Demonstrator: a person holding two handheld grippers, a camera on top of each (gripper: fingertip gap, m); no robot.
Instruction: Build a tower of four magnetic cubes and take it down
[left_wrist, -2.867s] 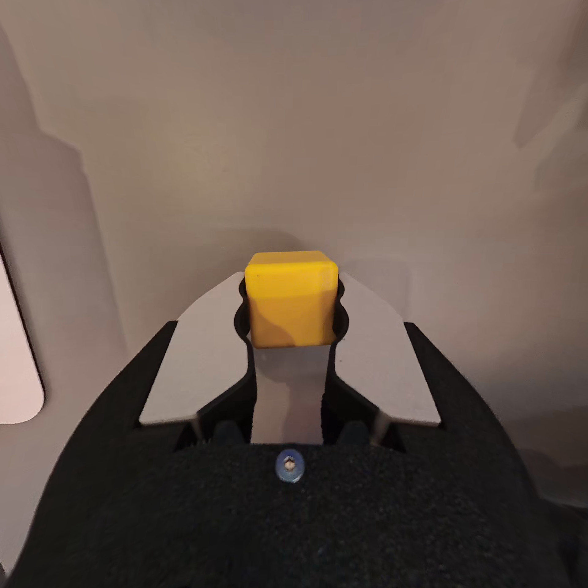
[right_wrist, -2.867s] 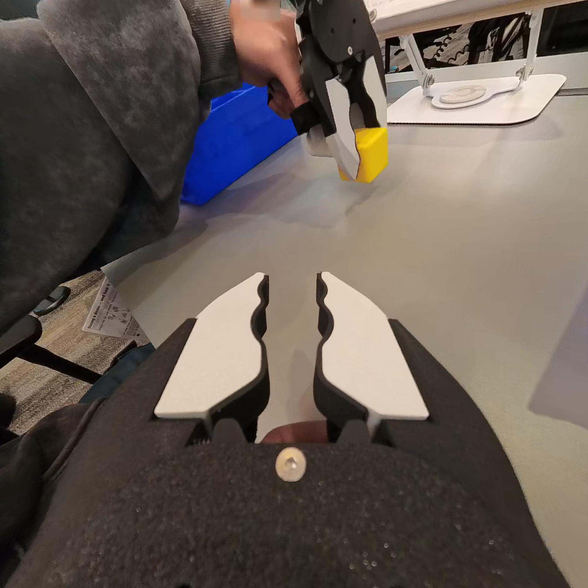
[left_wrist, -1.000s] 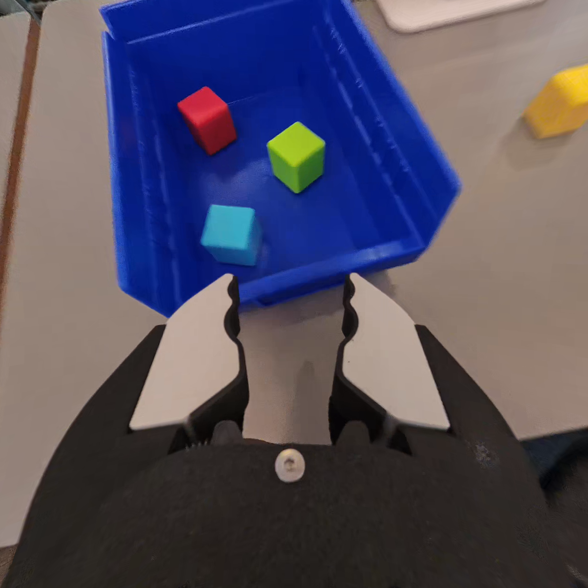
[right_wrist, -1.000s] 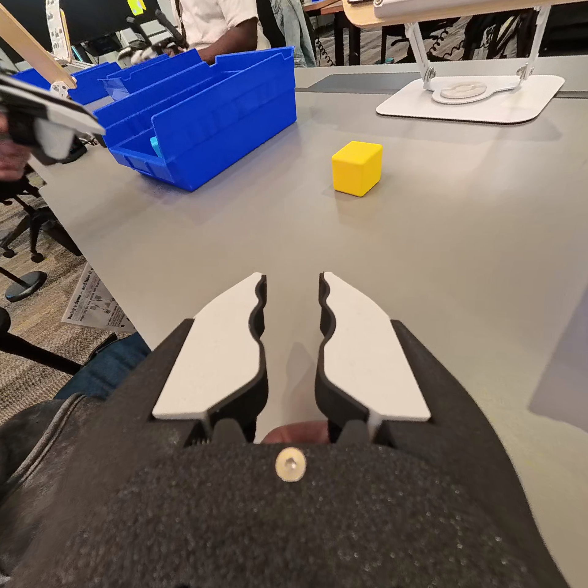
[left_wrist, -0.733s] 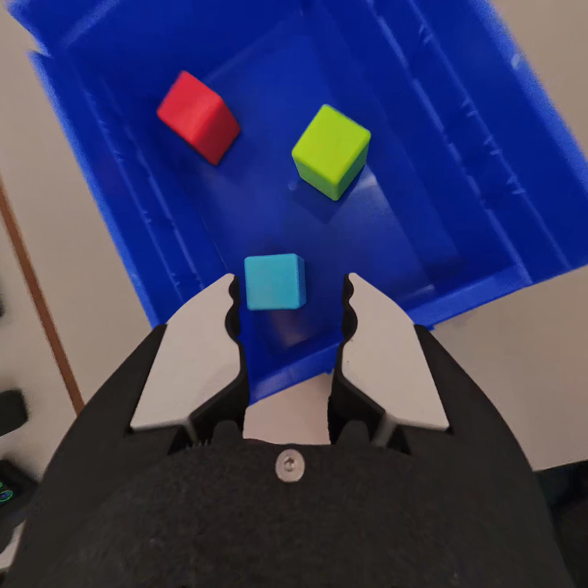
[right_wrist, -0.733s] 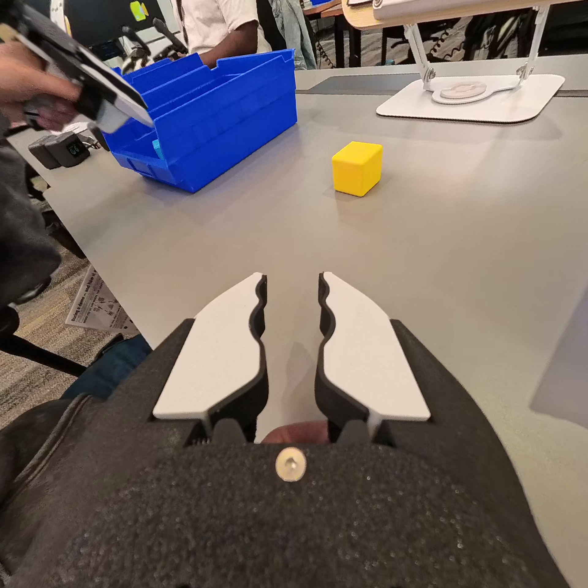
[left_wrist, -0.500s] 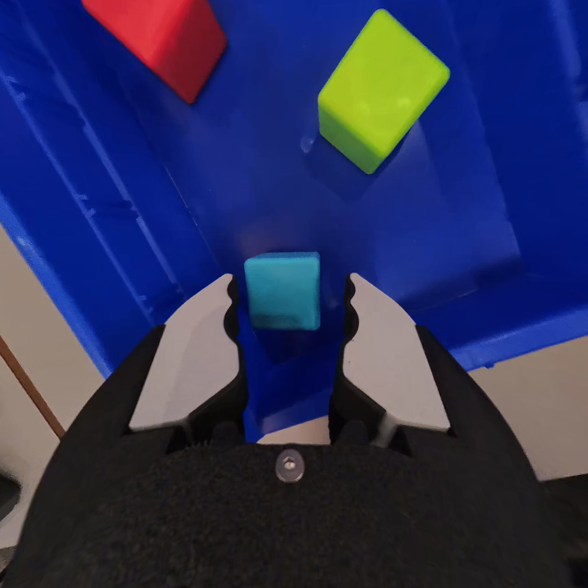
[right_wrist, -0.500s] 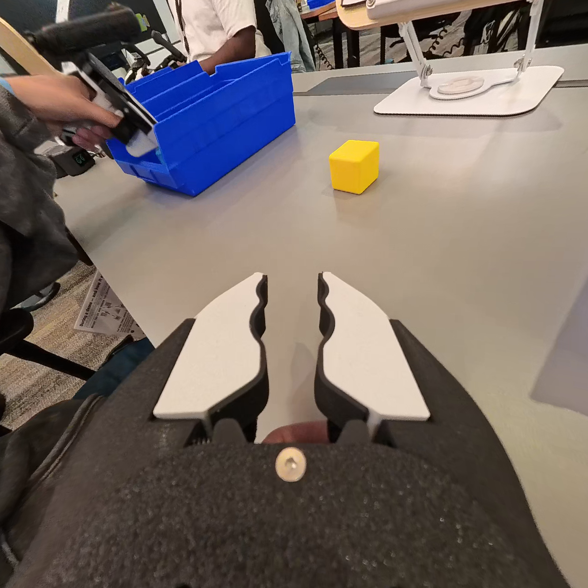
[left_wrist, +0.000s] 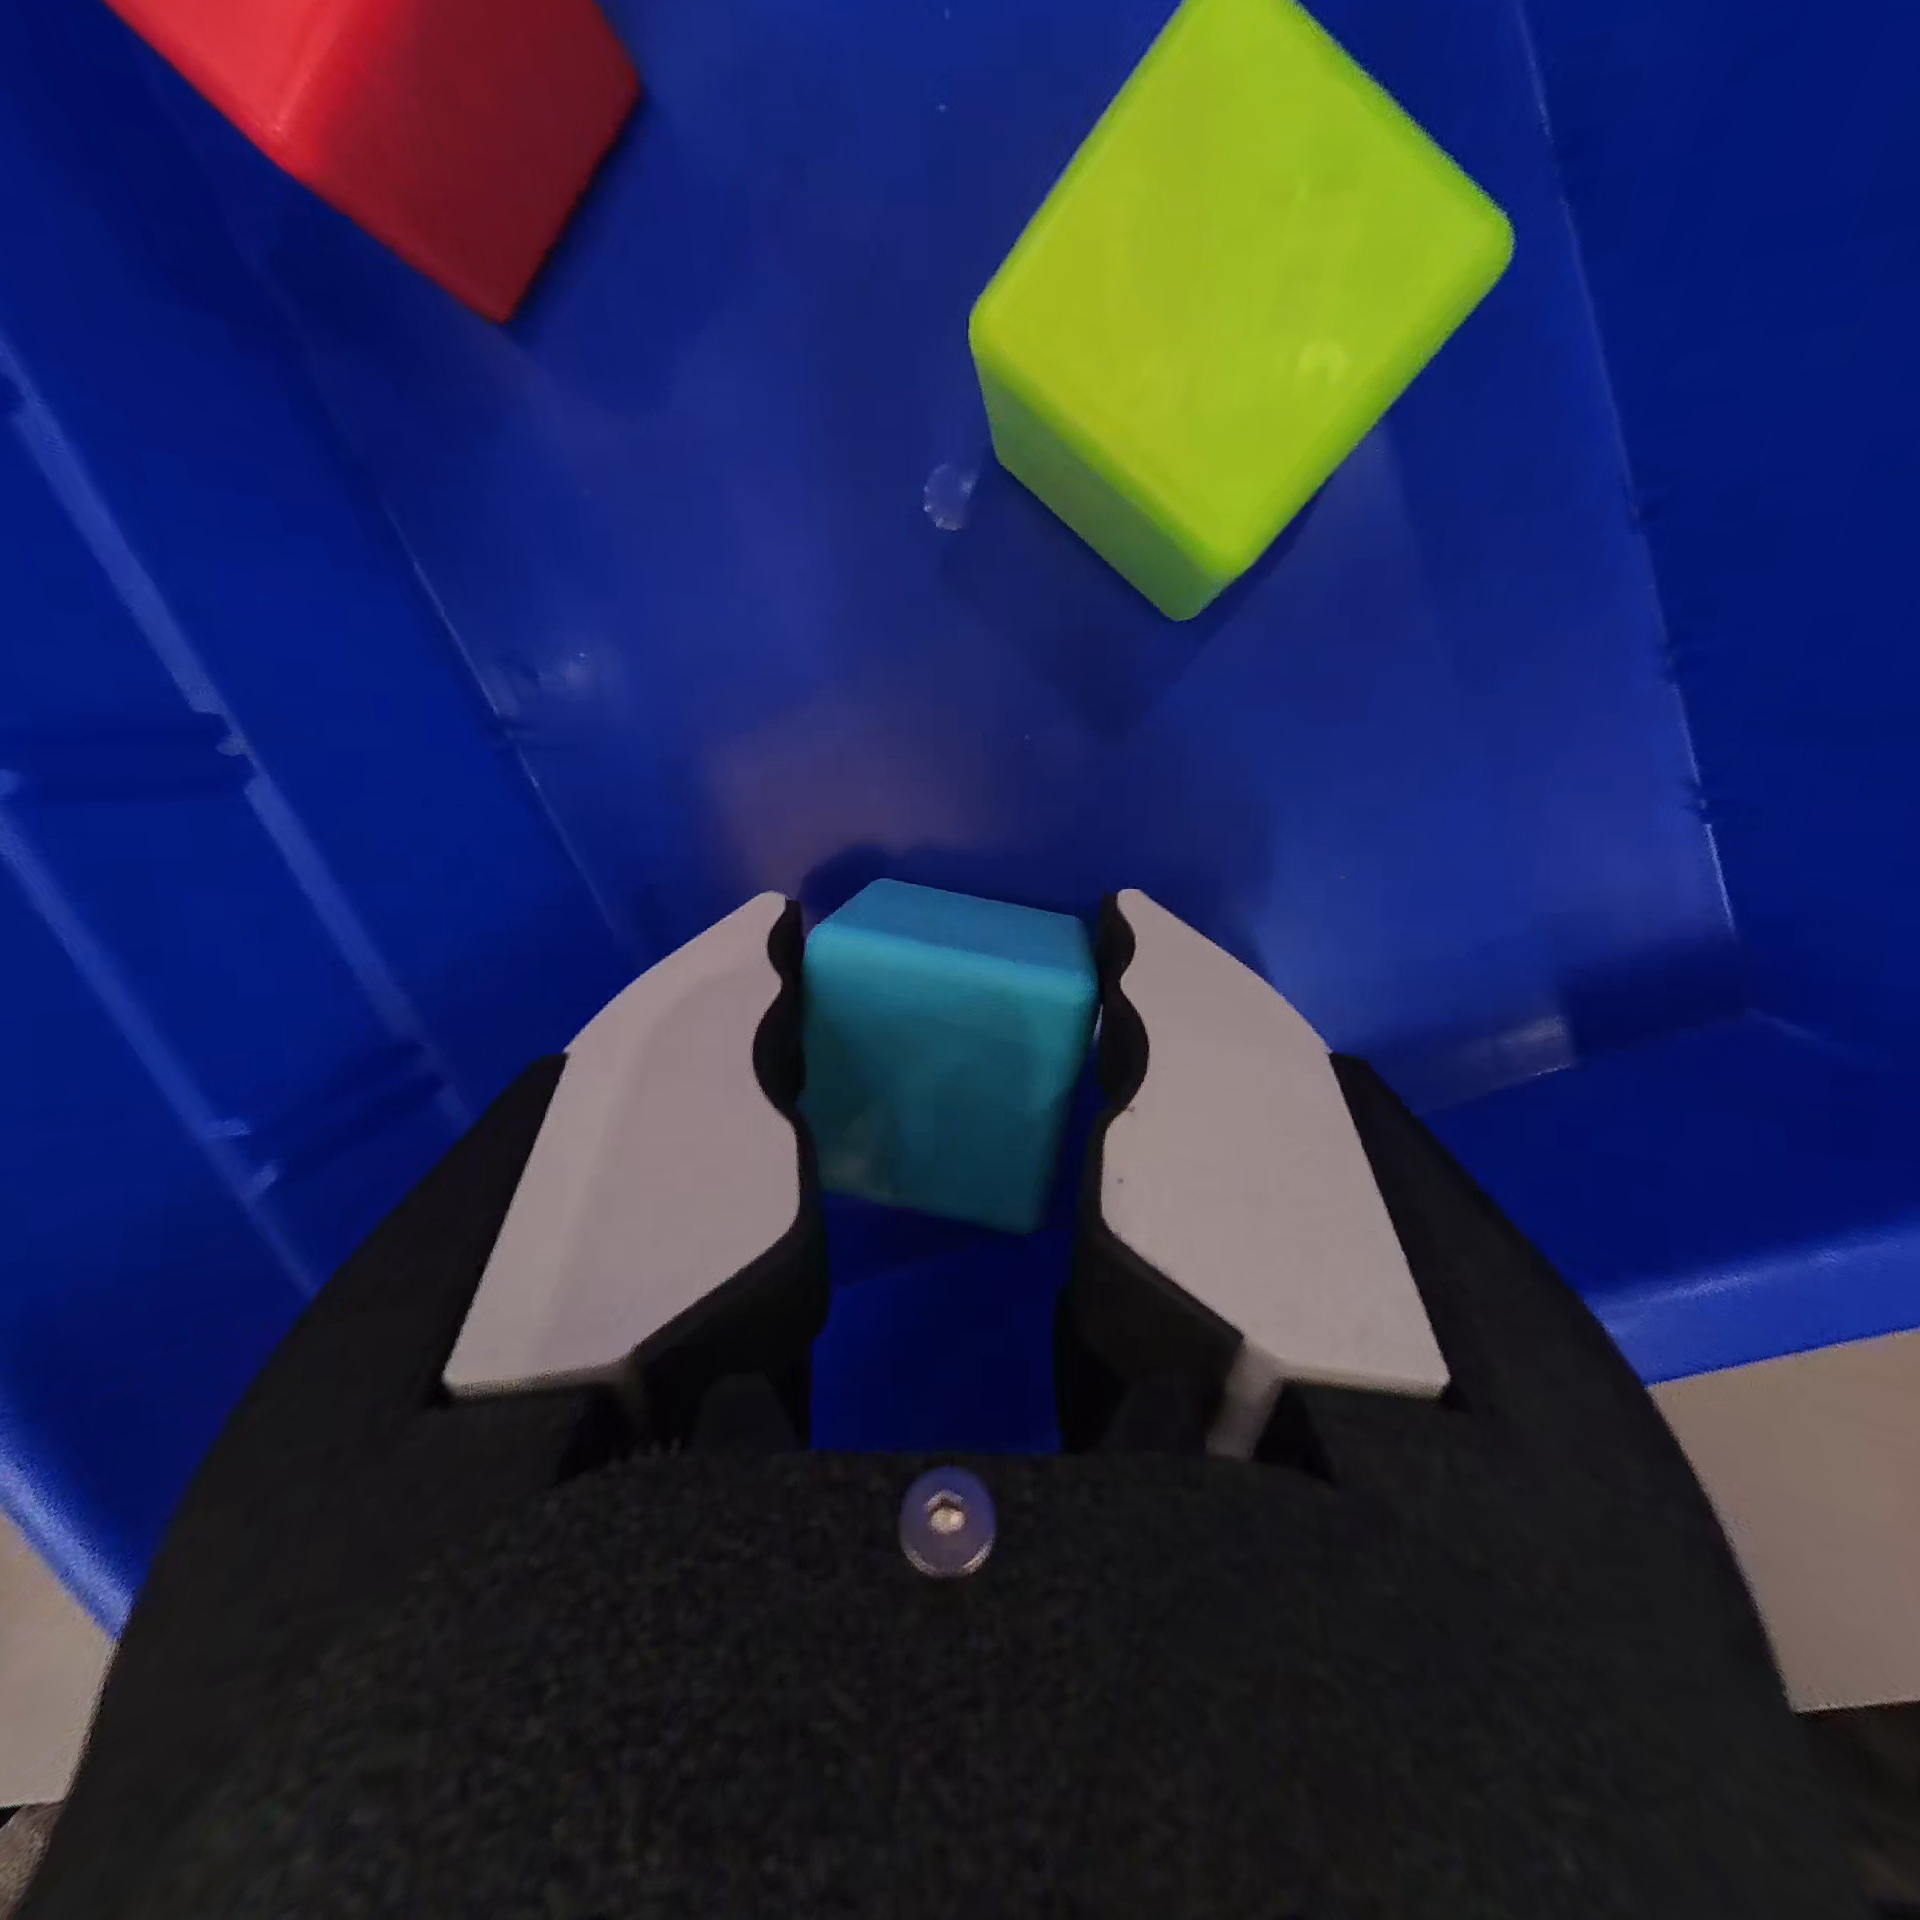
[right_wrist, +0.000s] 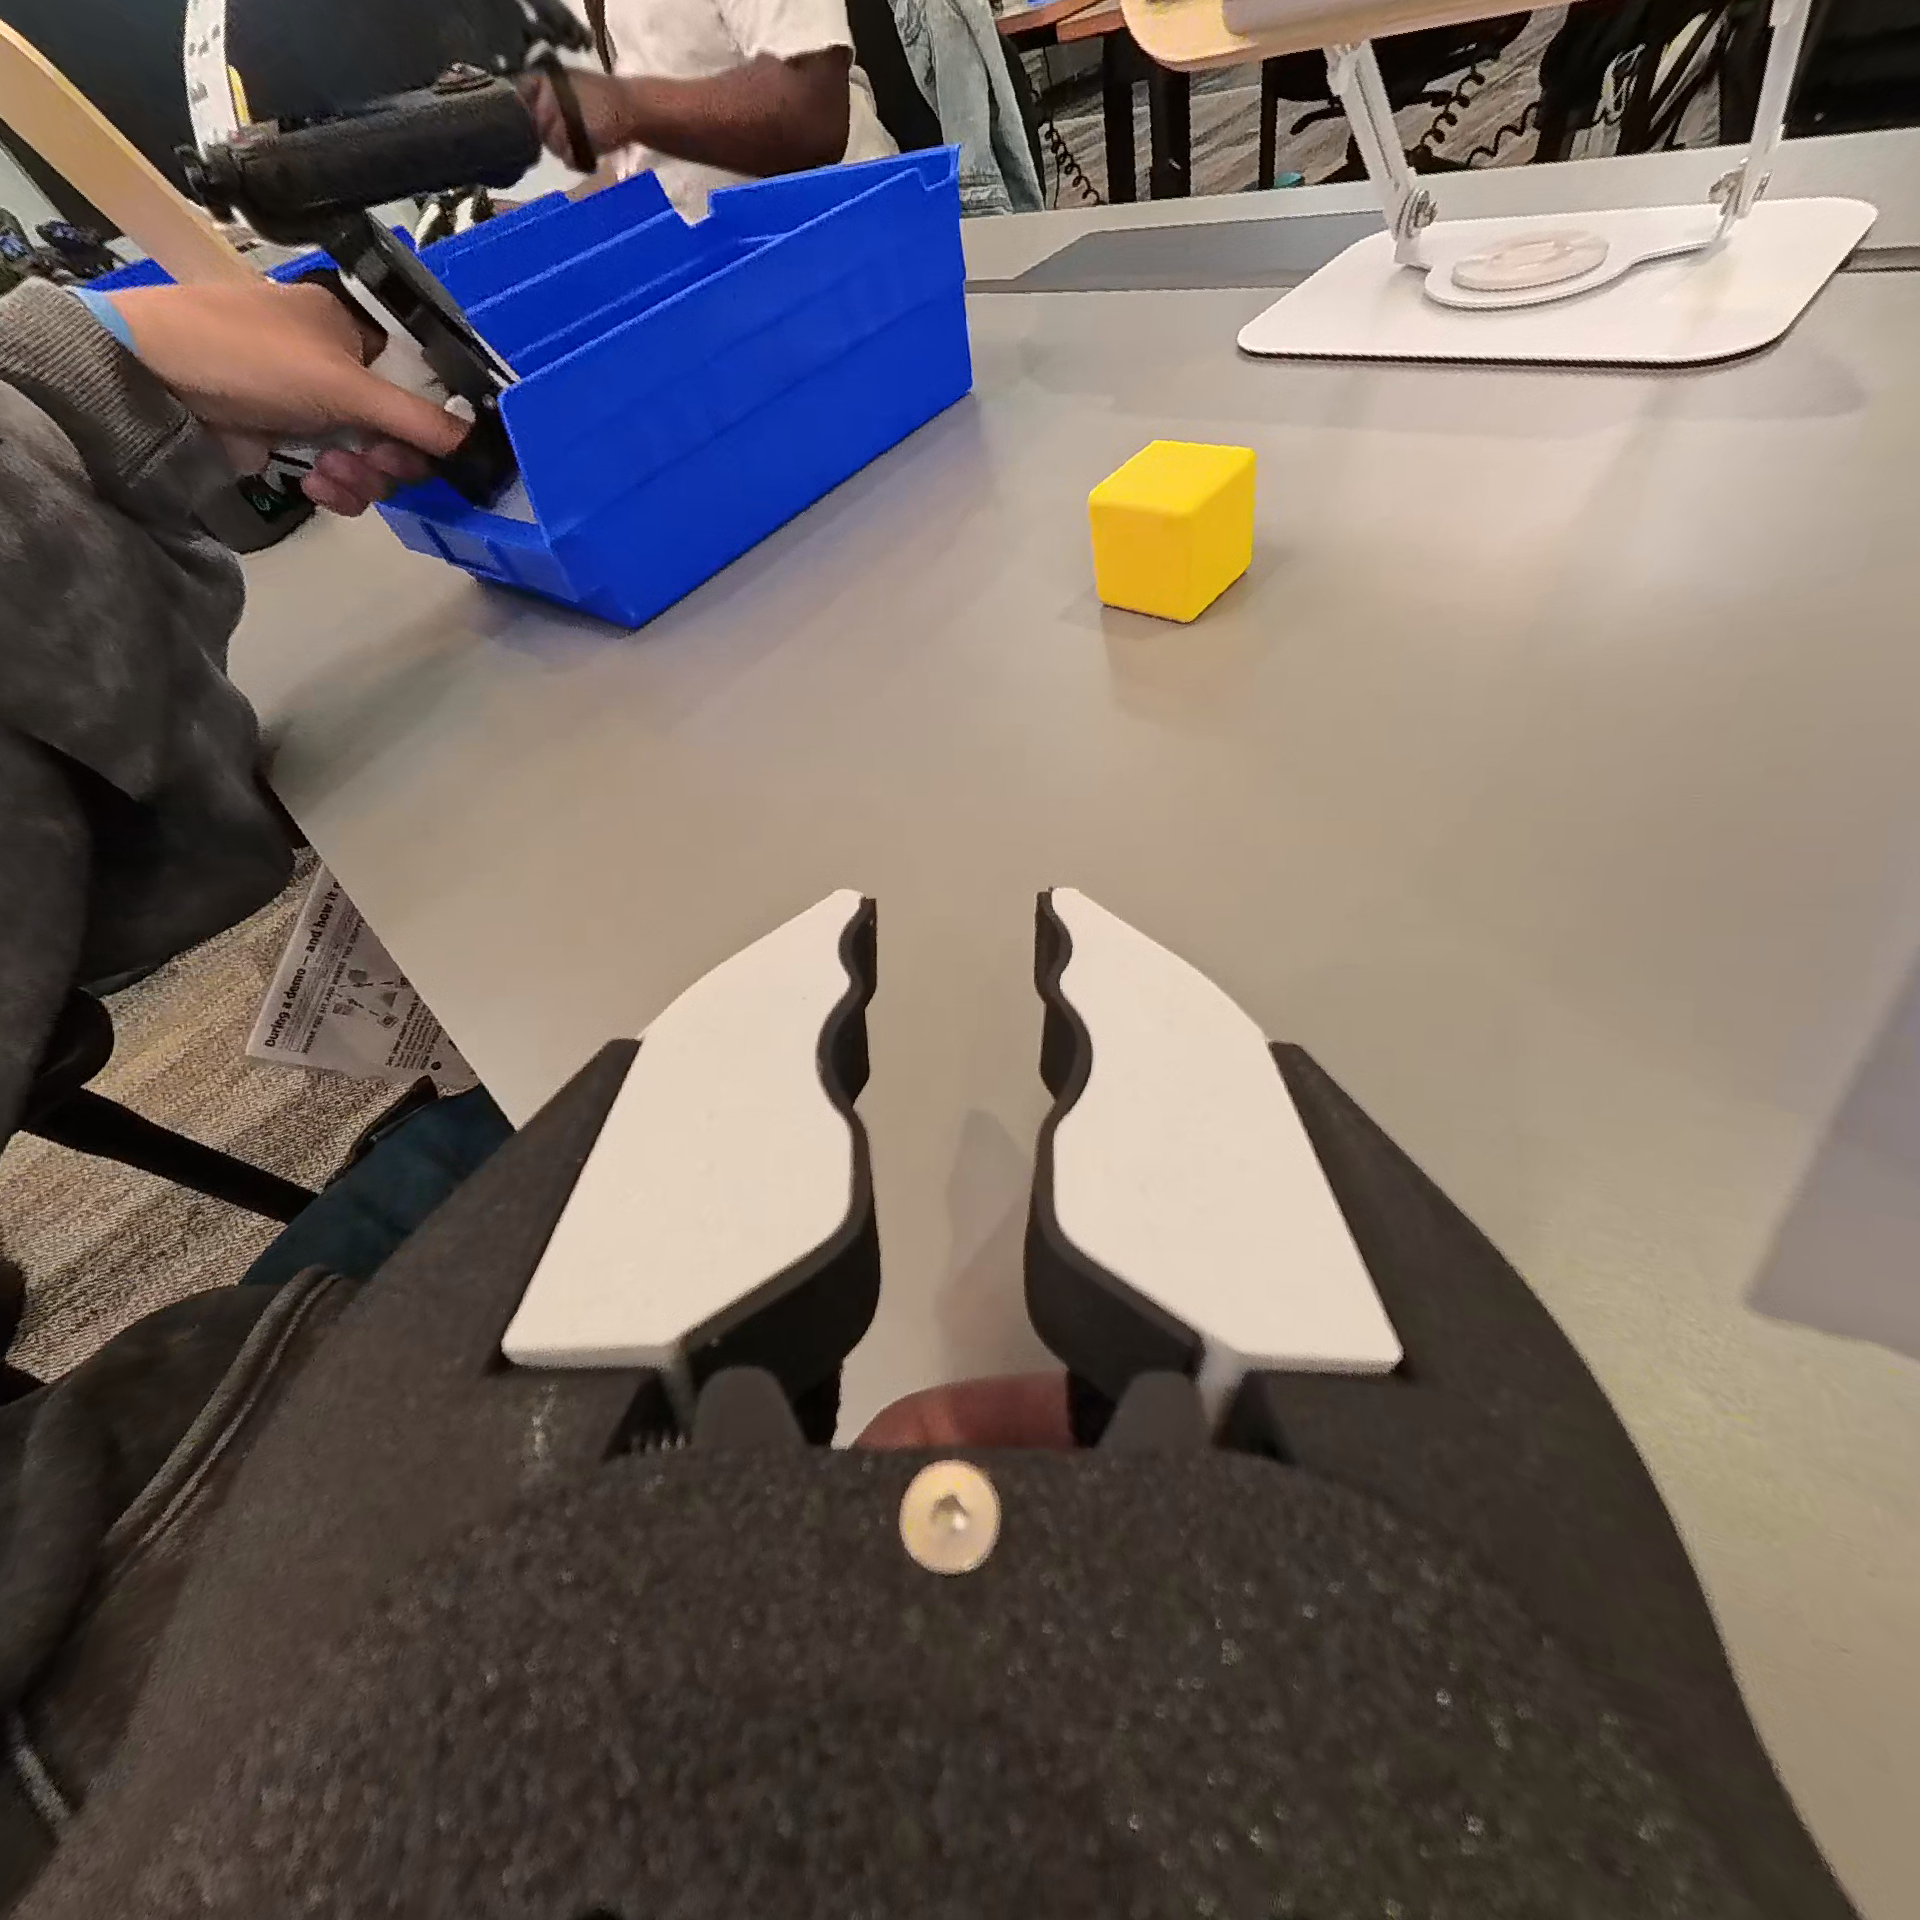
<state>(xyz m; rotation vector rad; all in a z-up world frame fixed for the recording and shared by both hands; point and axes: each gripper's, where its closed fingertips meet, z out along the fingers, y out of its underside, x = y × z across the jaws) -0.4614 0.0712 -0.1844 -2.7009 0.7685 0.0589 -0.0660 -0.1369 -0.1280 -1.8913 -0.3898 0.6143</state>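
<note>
Left gripper (left_wrist: 948, 925) inside blue bin (left_wrist: 312, 935), closed around cyan cube (left_wrist: 940, 1060); right gripper (right_wrist: 956, 914) part-open, empty, well short of yellow cube (right_wrist: 1172, 528).

Left wrist view is pretty dim, the blue bin (left_wrist: 1558, 831) glossy with faint sheen spots and the edges a bit smeary; right wrist view is way brighter, soft overhead light on the table (right_wrist: 1455, 831); small soft shadow by the yellow cube (right_wrist: 1172, 530); wide-angle stretch at the corners.
</note>
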